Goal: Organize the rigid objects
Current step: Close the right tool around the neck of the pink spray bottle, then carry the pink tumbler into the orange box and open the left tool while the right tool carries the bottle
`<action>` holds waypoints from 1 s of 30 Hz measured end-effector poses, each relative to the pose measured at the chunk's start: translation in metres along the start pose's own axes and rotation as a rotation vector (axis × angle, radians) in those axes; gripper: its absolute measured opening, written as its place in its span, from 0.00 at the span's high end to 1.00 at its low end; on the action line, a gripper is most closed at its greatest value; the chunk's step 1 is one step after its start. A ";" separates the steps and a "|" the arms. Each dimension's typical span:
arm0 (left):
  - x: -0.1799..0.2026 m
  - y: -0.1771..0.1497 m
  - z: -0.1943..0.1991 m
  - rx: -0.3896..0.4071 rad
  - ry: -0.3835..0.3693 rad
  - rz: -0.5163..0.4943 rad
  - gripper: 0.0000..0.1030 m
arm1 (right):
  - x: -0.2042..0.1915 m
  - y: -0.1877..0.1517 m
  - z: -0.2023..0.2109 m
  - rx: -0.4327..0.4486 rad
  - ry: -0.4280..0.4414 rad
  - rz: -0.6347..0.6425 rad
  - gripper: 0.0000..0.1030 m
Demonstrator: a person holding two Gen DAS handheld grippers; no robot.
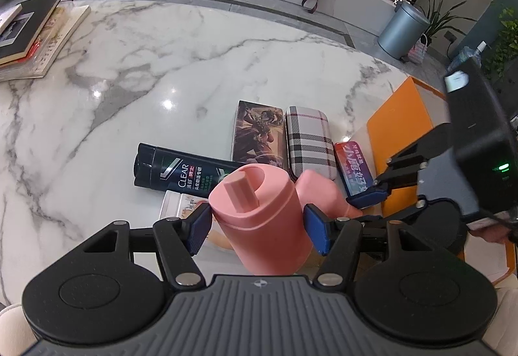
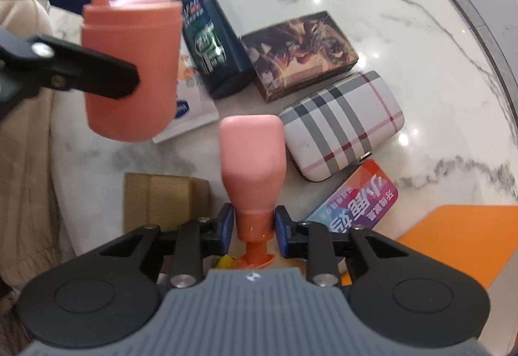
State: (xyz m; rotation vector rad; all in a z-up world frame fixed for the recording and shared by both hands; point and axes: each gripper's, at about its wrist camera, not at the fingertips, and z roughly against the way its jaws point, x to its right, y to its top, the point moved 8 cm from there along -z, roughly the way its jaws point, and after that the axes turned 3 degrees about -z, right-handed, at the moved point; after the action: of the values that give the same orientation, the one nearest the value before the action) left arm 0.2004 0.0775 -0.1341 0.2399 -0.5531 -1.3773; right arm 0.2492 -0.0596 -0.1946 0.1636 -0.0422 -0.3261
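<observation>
My left gripper is shut on a pink cup with a spout lid, its blue pads pressed on both sides of the body. The cup hangs tilted above the marble table. My right gripper points down, and its pads close on the narrow neck of a small pink bottle. In the left wrist view this bottle shows just behind the cup, with one of the right gripper's fingers at its end.
On the table lie a dark CLEAR shampoo bottle, a printed box, a plaid case, a red-purple carton and a white packet. A cardboard box sits by my right gripper. An orange seat is right; books far left.
</observation>
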 end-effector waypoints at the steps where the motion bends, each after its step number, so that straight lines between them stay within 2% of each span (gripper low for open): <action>1: 0.001 0.000 0.002 0.005 -0.002 0.000 0.31 | -0.001 0.000 0.008 0.022 0.003 -0.023 0.74; 8: 0.015 0.003 0.032 0.062 -0.007 -0.019 0.31 | 0.001 -0.013 0.069 0.181 0.025 -0.269 0.75; 11: 0.030 0.005 0.050 0.098 -0.021 -0.045 0.31 | -0.008 -0.019 0.099 0.250 -0.009 -0.303 0.75; 14: 0.057 0.009 0.070 0.146 -0.066 -0.094 0.32 | -0.010 -0.035 0.127 0.307 -0.044 -0.332 0.75; 17: 0.094 0.011 0.086 0.195 -0.138 -0.177 0.32 | -0.005 -0.059 0.156 0.364 -0.090 -0.363 0.75; 22: 0.167 0.006 0.092 0.238 -0.259 -0.378 0.32 | 0.003 -0.124 0.202 0.419 -0.156 -0.465 0.75; 27: 0.225 -0.010 0.060 0.198 -0.363 -0.569 0.32 | 0.019 -0.191 0.199 0.378 -0.185 -0.586 0.75; 30: 0.246 -0.020 0.027 0.141 -0.346 -0.680 0.32 | 0.030 -0.219 0.187 0.356 -0.158 -0.645 0.74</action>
State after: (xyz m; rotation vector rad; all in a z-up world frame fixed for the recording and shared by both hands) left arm 0.1923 -0.1604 -0.0635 0.3226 -0.9096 -2.0626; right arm 0.1957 -0.3025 -0.0468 0.5068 -0.2068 -0.9766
